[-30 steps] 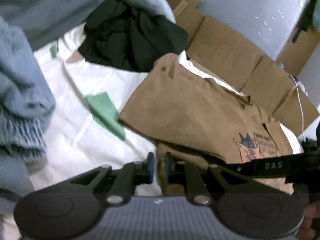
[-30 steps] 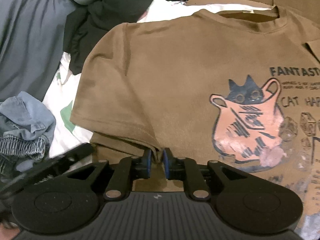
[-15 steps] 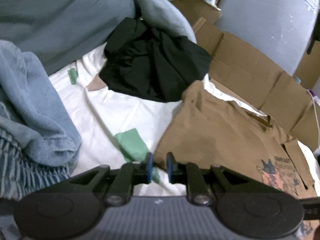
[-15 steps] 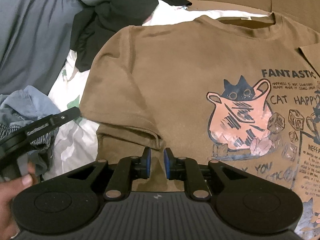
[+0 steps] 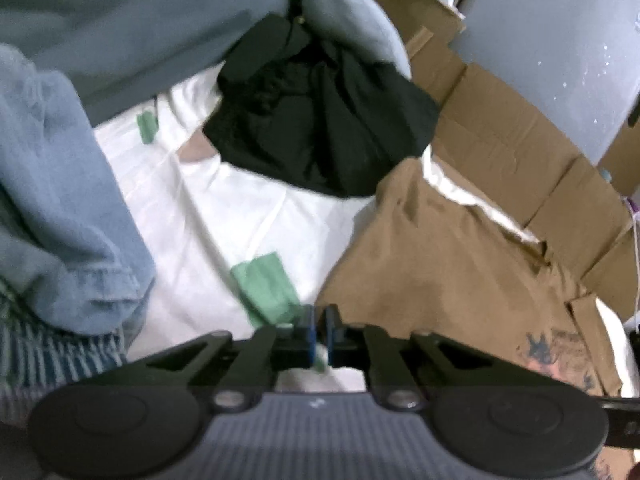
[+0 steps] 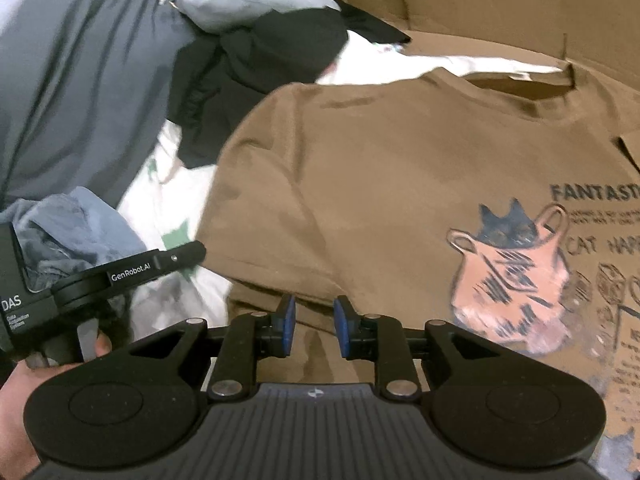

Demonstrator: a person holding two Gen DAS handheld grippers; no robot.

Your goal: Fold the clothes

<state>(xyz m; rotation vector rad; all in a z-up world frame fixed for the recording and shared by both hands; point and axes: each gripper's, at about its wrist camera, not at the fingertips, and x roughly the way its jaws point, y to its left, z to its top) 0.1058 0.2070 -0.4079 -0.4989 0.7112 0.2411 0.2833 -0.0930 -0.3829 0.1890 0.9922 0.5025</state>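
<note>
Progress: the brown T-shirt (image 6: 360, 184) is seen spread print-up on the white sheet (image 5: 240, 216), its left sleeve folded in; further folds are judged outstanding.
Unfolded pile: a black garment (image 5: 320, 120) and jeans (image 5: 52, 208) are left untouched.
Left gripper (image 5: 319, 330): fingers closed, nothing held.
Right gripper (image 6: 313, 326): jaws just opening, over the shirt, nothing gripped.
Containers: flattened cardboard (image 5: 500, 140) only; nothing contained.

White sheet (image 5: 256, 216) with green patches covers the surface; flattened cardboard (image 5: 500, 148) behind; pale grey wall (image 5: 560, 40), possibly plastic-covered.
</note>
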